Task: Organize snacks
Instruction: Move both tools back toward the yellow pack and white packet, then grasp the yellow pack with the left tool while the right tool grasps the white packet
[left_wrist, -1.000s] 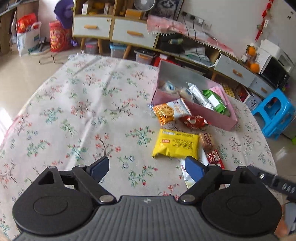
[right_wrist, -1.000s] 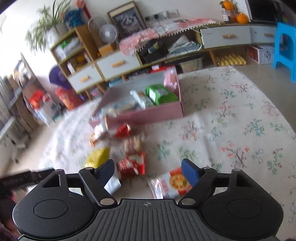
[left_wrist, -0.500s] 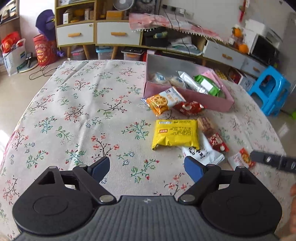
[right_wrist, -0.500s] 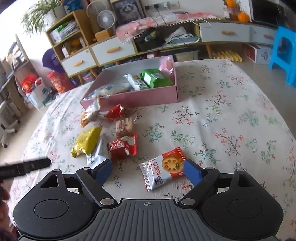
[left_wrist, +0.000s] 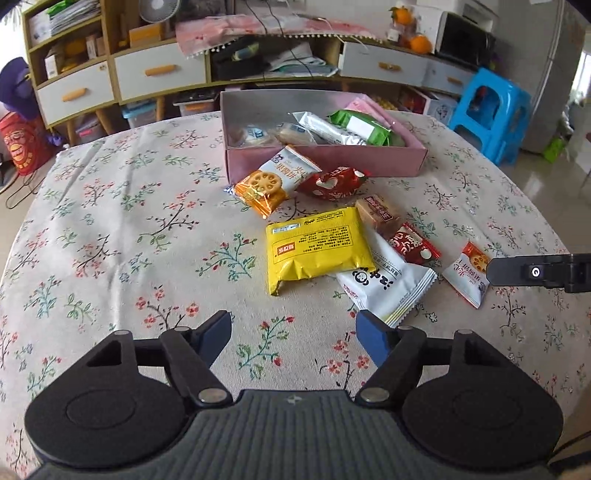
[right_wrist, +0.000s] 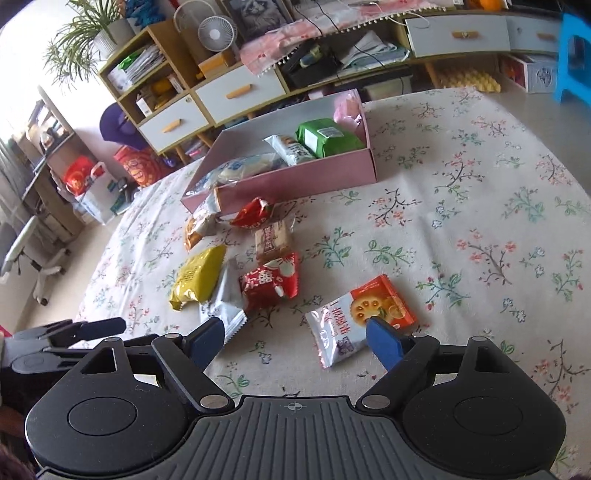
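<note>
Floral cloth (left_wrist: 110, 229) covers a round table in a cluttered living room, with shelves and drawers along the far wall. Ahead of both grippers, across the table, sits a shallow pink box (left_wrist: 332, 162) already holding several wrapped snacks, a green pack (right_wrist: 325, 138) among them.

Loose snacks lie between the grippers and the box. Just ahead of the left gripper (left_wrist: 293, 328) is a puffy yellow pack (left_wrist: 317, 247), label side up, lying partly over a white pack (left_wrist: 388, 288) with a panda mark. Beyond those are a red pack (left_wrist: 413, 243), a brown biscuit bar (left_wrist: 378, 214), a red heart-printed sweet (left_wrist: 332, 181) and an orange cracker pack (left_wrist: 273, 181) leaning on the box wall.

The left gripper's jaws have just been closing, yet a wide gap remains and nothing is between them. The right gripper (right_wrist: 295, 338) is spread wide and empty, tilted down; an orange-and-white cracker pack (right_wrist: 362, 317) lies right by its right fingertip.

The step in hand looks like choosing and grasping a pack. To do it well, each gripper should straddle one pack only, across its narrow side, pinch a crimped edge rather than the air-filled middle, and lift clear before carrying it over the box wall. The overlapped white pack is best left until the yellow one is gone.
</note>
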